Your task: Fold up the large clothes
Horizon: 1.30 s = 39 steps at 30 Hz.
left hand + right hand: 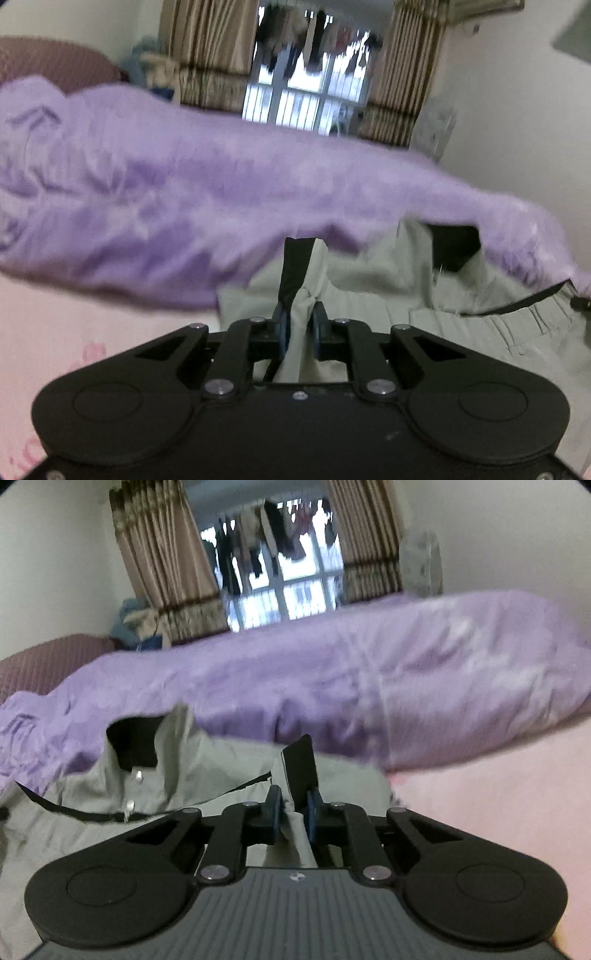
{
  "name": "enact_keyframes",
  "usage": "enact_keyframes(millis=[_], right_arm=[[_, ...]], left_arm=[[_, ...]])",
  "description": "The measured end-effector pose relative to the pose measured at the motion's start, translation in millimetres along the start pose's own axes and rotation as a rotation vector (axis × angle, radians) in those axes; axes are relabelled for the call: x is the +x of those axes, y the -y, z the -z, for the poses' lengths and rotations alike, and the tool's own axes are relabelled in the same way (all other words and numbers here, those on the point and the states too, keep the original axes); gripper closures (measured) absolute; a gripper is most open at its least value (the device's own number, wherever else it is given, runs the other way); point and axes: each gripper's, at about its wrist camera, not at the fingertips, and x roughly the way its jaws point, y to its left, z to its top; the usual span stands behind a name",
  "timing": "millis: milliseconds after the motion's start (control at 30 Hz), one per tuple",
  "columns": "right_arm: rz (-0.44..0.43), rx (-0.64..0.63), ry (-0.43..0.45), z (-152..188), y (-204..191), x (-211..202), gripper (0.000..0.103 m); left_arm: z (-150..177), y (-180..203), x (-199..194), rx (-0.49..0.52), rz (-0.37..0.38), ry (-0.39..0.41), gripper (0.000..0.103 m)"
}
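Note:
A pale grey-green jacket [373, 291] with black lining and trim lies on a pink bedsheet [92, 332]. Its collar opening shows black in the left wrist view and, with snap buttons, in the right wrist view [133, 746]. My left gripper [298, 321] is shut on a bunched fold of the jacket's fabric with a black strip. My right gripper [293, 808] is shut on another edge of the jacket [207, 775], where a black flap stands up between the fingers. Both views are blurred.
A rumpled purple duvet [192, 206] lies across the bed just behind the jacket, also in the right wrist view [406, 686]. A dark red headboard [48, 661], striped curtains [159, 565] and a window [288, 587] are beyond. Pink sheet [491, 794] lies to the right.

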Motion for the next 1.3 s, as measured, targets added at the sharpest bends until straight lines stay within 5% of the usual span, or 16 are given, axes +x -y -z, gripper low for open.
enact_keyframes(millis=[300,433,500,567,633,767,1000,1300], right_arm=[[0.085,0.059,-0.137,4.0,21.6,54.0,0.088],[0.081,0.084,-0.158,14.5,28.5,62.0,0.087],[0.092,0.048,-0.165,12.6,24.6,59.9,0.076],[0.141,-0.006,-0.149,7.8,14.0,49.8,0.065],[0.162,-0.039,-0.093,4.0,1.2,30.1,0.064],[-0.001,-0.064,-0.021,6.8,-39.0,-15.3,0.069],[-0.235,-0.178,-0.092,54.8,-129.0,-44.5,0.085],[-0.141,-0.198,-0.199,104.4,-140.4,-11.9,0.095]], left_arm=[[7.3,-2.5,77.5,-0.001,-0.089,-0.181,0.083],[17.7,-6.6,90.5,0.018,-0.118,-0.211,0.065],[11.1,-8.3,83.6,0.011,-0.162,-0.212,0.042],[2.5,-7.6,65.2,-0.018,-0.183,-0.190,0.043],[-2.4,-2.0,43.6,-0.045,-0.130,-0.168,0.043],[7.0,42.6,-1.3,0.002,-0.047,-0.140,0.043],[51.5,121.9,-22.0,0.072,0.081,-0.207,0.043],[97.1,137.9,16.0,0.145,0.040,-0.264,0.038]])
